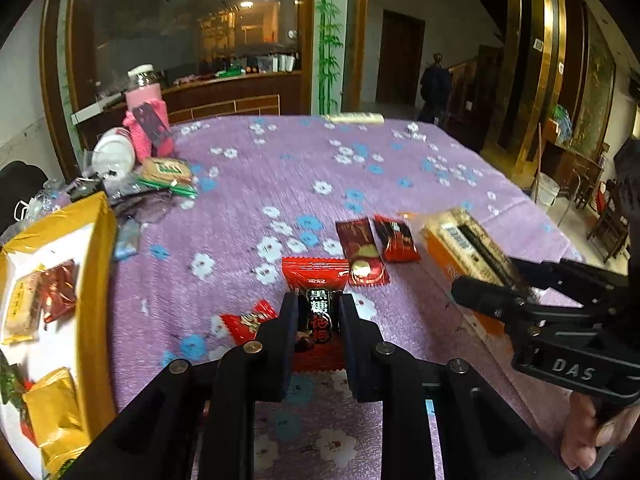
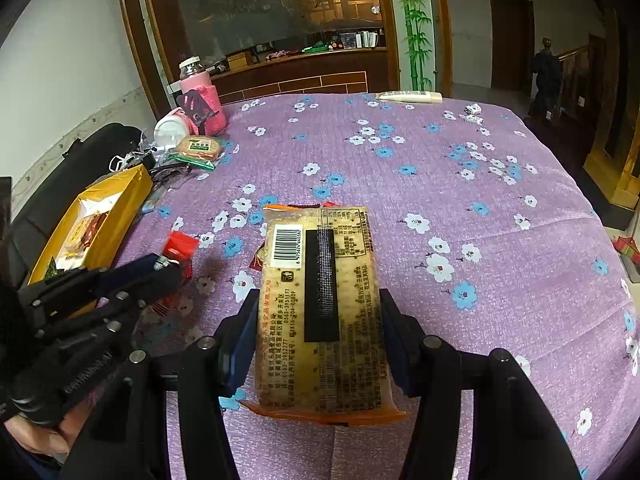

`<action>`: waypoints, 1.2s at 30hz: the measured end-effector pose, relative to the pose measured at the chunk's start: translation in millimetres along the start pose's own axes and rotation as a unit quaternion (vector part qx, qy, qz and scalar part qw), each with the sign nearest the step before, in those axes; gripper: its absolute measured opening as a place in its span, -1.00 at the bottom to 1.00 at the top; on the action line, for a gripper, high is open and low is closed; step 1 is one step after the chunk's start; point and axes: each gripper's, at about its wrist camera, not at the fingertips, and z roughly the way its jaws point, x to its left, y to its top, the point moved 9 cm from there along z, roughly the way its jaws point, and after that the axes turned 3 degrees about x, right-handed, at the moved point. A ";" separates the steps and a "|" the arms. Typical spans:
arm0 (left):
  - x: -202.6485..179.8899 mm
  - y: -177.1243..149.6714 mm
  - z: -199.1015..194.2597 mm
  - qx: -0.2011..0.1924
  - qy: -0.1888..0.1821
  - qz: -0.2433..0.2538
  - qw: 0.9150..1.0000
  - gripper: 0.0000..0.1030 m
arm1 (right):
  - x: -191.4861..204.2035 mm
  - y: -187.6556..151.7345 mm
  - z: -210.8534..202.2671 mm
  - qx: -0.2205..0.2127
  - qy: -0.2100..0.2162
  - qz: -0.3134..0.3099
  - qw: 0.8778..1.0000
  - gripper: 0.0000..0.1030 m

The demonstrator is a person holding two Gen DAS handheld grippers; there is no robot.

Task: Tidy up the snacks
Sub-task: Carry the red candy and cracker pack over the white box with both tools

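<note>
My left gripper (image 1: pixel 319 312) is shut on a red and black plum candy packet (image 1: pixel 316 280), just above the purple floral tablecloth. My right gripper (image 2: pixel 318 316) is shut on a large orange-edged cracker pack (image 2: pixel 320 276), barcode side up, held above the table; it also shows in the left wrist view (image 1: pixel 460 240). Two dark red snack packets (image 1: pixel 360 248) (image 1: pixel 396 238) and a small red packet (image 1: pixel 244 322) lie on the cloth by the left gripper. A yellow box (image 1: pixel 94 280) at the left holds several snacks; it also shows in the right wrist view (image 2: pixel 120 208).
A pink bottle (image 1: pixel 144 112), a white jar (image 1: pixel 114 154) and a green biscuit pack (image 1: pixel 168 174) crowd the far left corner. A cream tube (image 2: pixel 412 97) and small dice (image 2: pixel 472 114) lie at the far edge. A chair (image 1: pixel 608 216) stands right of the table.
</note>
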 end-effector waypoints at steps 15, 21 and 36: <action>60.6 1.1 -59.2 -0.037 0.015 -0.062 0.997 -0.60 | 23.3 4.5 -14.9 0.005 0.046 0.022 0.999 0.06; 100.0 -8.3 -71.0 -0.041 0.027 -0.094 0.994 -0.60 | 66.3 -2.3 -15.6 0.027 0.079 0.003 0.997 0.06; 235.8 -58.8 -104.0 -0.050 0.096 -0.195 0.975 -0.59 | 221.1 -4.0 -13.1 0.056 0.161 -0.091 0.981 0.07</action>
